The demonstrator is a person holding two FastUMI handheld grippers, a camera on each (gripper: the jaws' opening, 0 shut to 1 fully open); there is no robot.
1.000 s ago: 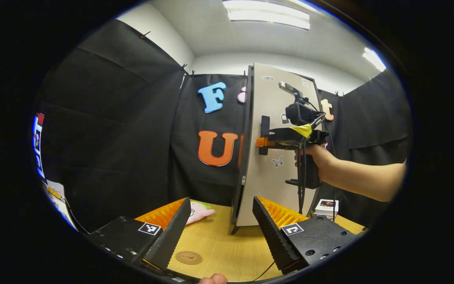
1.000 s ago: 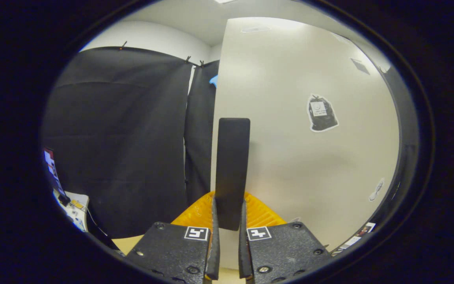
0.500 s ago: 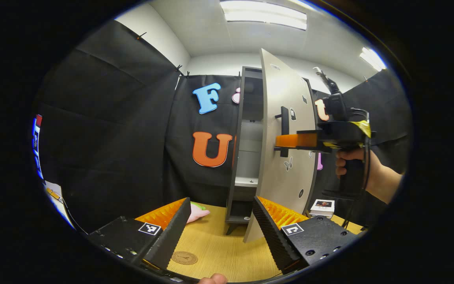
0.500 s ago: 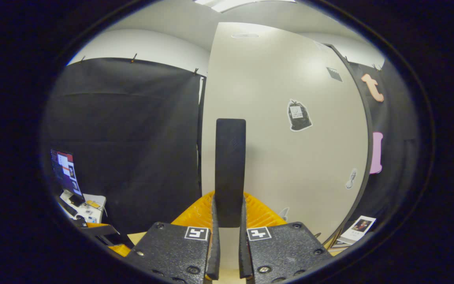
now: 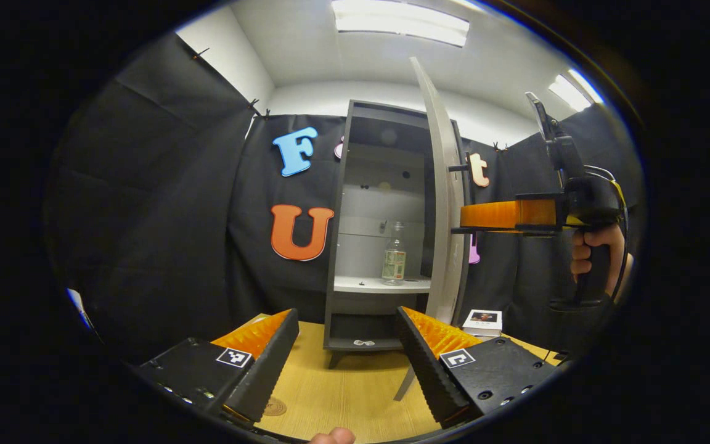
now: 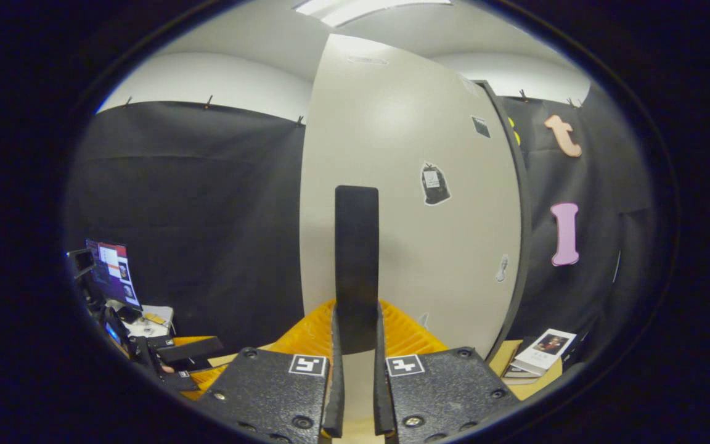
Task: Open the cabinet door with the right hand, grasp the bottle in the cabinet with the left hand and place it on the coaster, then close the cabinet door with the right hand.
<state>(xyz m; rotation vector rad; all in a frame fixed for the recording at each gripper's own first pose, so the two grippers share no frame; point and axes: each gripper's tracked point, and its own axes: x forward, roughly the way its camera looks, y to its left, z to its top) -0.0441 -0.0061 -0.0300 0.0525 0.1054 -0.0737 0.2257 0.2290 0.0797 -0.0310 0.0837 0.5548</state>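
Note:
The grey cabinet (image 5: 342, 203) stands at the back of the wooden table, its pale door (image 5: 444, 203) swung wide and seen nearly edge-on. On the middle shelf a clear bottle (image 5: 395, 254) with a green label stands upright. My right gripper (image 5: 472, 216) reaches in from the right, held by a hand (image 5: 589, 259). In the right gripper view, that gripper (image 6: 357, 320) is shut on the door's black vertical handle (image 6: 356, 259). My left gripper (image 5: 346, 314) hangs open over the table, well short of the cabinet. A round brown coaster (image 5: 275, 406) lies on the table, half hidden by the left finger.
A small booklet (image 5: 483, 320) lies on the table right of the cabinet, behind the door; it also lies at the table corner (image 6: 546, 345) in the right gripper view. A lit monitor (image 6: 108, 268) and desk clutter stand far off to the left there.
The right gripper has pulled the door from nearly closed to wide open. The cabinet's inside and the bottle have come into view. The left gripper stayed open.

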